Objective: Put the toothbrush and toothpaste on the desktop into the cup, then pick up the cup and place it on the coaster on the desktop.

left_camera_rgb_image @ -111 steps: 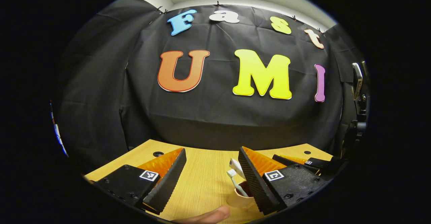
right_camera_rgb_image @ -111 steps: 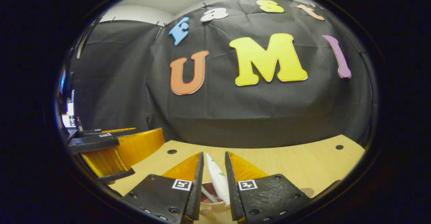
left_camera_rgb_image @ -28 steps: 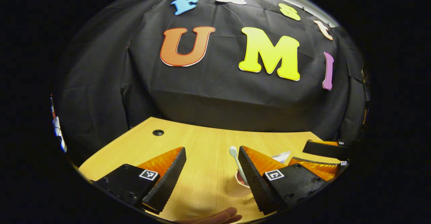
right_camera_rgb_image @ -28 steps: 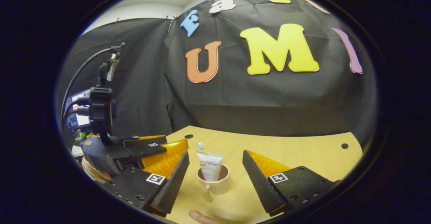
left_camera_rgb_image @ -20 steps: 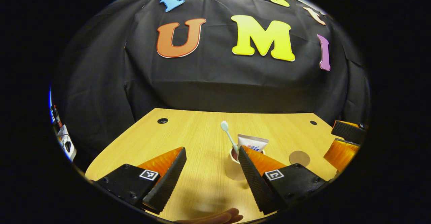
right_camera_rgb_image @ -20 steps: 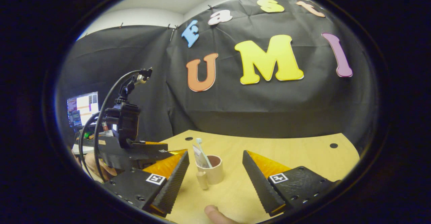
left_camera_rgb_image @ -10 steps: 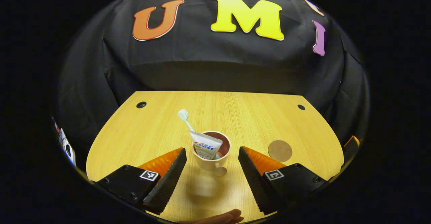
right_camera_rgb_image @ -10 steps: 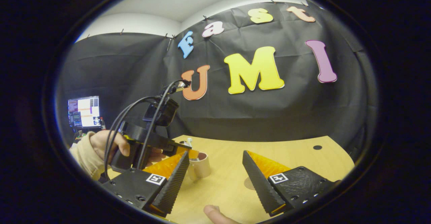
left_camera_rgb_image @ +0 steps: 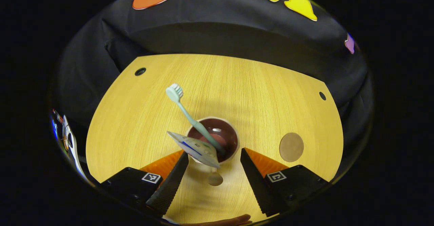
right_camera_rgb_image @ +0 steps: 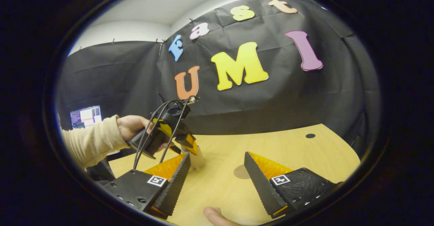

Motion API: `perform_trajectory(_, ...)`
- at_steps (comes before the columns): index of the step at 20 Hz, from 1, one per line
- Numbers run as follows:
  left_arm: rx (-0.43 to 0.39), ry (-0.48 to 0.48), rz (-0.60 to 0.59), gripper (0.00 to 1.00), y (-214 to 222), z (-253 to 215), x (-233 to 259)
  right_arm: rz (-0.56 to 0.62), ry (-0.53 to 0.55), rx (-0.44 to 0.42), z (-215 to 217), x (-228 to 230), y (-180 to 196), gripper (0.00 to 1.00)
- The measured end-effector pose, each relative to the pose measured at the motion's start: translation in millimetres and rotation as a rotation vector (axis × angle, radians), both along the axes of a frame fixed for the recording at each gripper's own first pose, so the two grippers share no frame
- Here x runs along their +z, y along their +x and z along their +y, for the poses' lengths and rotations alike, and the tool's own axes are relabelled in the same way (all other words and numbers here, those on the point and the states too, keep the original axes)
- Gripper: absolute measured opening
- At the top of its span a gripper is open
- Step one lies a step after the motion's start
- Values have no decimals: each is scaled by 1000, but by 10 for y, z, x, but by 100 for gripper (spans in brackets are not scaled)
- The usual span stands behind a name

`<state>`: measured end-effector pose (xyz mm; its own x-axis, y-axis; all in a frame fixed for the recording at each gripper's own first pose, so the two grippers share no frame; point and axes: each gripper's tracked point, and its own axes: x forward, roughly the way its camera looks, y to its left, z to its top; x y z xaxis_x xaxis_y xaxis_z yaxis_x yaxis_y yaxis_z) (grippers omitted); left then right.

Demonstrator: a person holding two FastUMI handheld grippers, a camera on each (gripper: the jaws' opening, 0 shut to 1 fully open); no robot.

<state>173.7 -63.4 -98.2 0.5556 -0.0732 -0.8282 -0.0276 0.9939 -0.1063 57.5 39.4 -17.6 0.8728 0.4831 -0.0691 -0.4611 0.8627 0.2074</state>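
Observation:
A beige cup with a dark inside stands on the wooden desktop, its handle turned toward me. A pale green toothbrush leans out of it to the upper left, and a white toothpaste tube rests against its near rim. My left gripper looks down on the cup from above, open, one fingertip at each side of the near rim. The round brown coaster lies bare to the cup's right. My right gripper is open and holds nothing. In its view the coaster lies between its fingers and the cup is half hidden.
In the right gripper view a hand in a beige sleeve holds the left gripper with its cables over the cup. A lit monitor stands far left. Cable holes mark the desk's back corners.
The right gripper let the toothpaste go into the cup, opened and drew back to the right. The left gripper swung over the cup and tipped downward, still open.

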Motion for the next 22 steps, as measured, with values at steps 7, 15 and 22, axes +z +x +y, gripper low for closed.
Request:
perform_trajectory(7,49,-56,138,82,12,-99,-280,45,28,5,-238,-104,11,95)
perform_trajectory(15,-29,17,179,59,97,-235,-97,65,10,16,-253,-185,-24,95)
perform_trajectory(22,29,39,191,24,208,-378,195,87,8,16,-259,-213,-70,95)
